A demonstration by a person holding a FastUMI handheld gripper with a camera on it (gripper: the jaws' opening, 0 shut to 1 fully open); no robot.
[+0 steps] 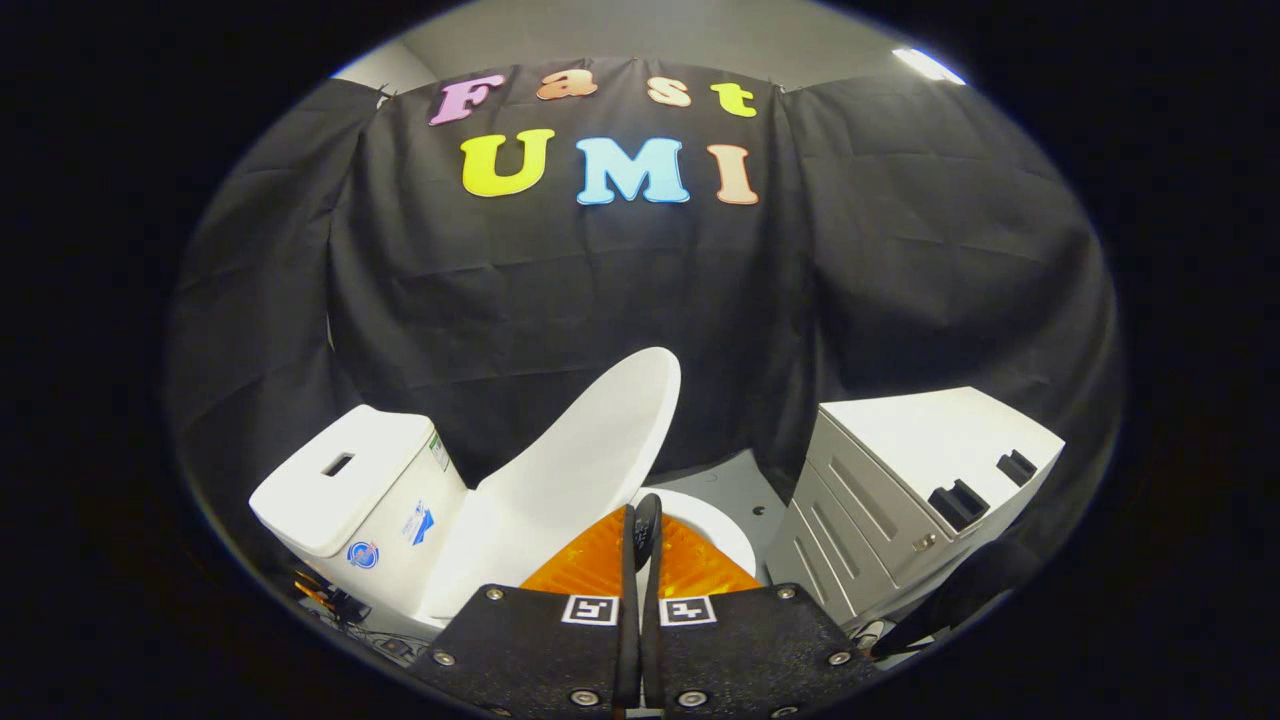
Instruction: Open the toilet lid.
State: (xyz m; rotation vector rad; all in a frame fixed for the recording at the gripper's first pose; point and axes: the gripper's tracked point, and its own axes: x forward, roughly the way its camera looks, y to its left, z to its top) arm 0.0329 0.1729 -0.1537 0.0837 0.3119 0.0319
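Observation:
A white toilet stands just ahead of me, its tank [350, 480] to the left of the fingers. The lid [590, 450] is raised and tilts back toward the tank, its underside facing me. Beyond the fingers on the right shows a part of the white seat rim [715, 525]. My gripper [643, 515] is shut, the two fingers pressed together with only a sliver of gap. The fingertips sit right at the lid's lower near edge. I cannot tell whether they touch it, and I see nothing held between them.
A white cabinet with drawers [930, 450] stands close on the right of the toilet, two dark cut-outs in its top. Grey floor [730, 485] shows between toilet and cabinet. Cables [340, 605] lie on the floor beside the tank. Black cloth walls close the booth behind.

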